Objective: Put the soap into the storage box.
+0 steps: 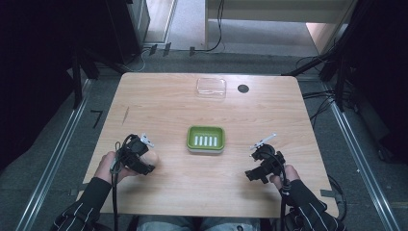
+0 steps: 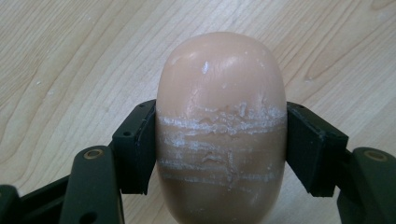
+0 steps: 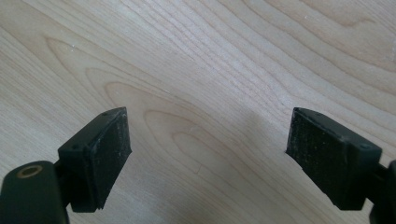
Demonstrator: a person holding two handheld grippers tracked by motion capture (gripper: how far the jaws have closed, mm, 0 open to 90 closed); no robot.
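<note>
Both left gripper (image 2: 219, 149) jaws clamp the soap (image 2: 220, 126), its base probably hidden; right gripper (image 3: 208, 154) jaws apart.

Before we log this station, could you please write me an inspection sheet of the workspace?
Surface: wooden table, bare wood over most of it, a faint dark streak near its left edge.
Job's things: peach-coloured soap bar, scuffed with white streaks; green soap dish at the middle.
Clutter: clear plastic lid and a small black disc at the far edge.
Grippers: left gripper shut on the soap bar; right gripper open over bare wood.
Cables: one trails from each gripper; more lie on the floor beyond the table.
Surroundings: grey floor, metal rails at both sides, dark stands.
</note>
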